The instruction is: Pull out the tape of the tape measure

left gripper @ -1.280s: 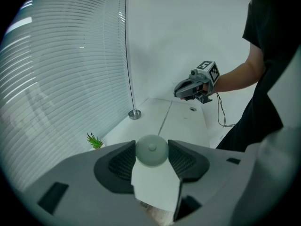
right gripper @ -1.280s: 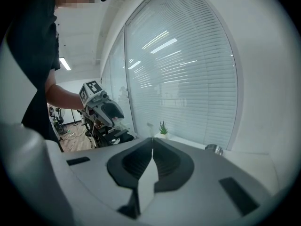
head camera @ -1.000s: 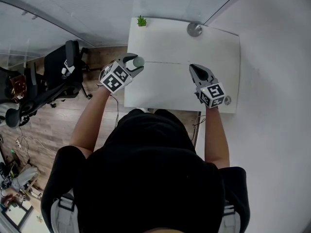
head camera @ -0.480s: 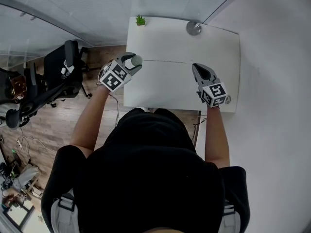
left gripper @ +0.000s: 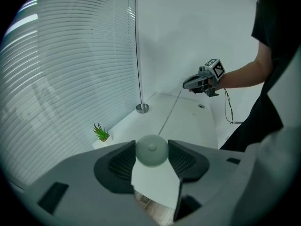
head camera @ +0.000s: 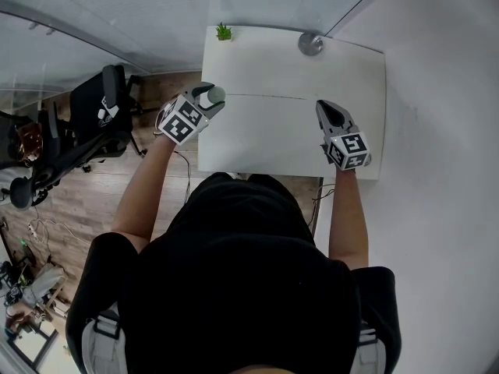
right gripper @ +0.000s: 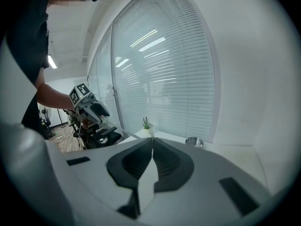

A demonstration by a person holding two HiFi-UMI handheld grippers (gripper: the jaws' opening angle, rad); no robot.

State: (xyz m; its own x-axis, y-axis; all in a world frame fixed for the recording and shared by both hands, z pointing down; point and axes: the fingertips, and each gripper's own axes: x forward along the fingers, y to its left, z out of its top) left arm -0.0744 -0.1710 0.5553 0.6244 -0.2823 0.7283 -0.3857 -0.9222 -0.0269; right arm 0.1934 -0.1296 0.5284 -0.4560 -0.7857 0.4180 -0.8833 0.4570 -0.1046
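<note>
We hold the round tape measure [left gripper: 151, 149] clamped between the jaws of the left gripper [head camera: 214, 96] just over the left edge of the table [head camera: 265, 142]. The right gripper [head camera: 321, 105] hovers over the table's right part with its jaws pressed together. The thin tape [head camera: 269, 97] runs straight across the table to their tips, so we judge its end is pinched there. Its long axis lies left to right across the table, so more pull should follow that line towards the table's right edge, and the right gripper is the one placed to make it.

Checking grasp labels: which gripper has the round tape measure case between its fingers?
The left gripper: its fingers clamp the round grey case. The right gripper has its fingers shut on just the thin tape.
</note>
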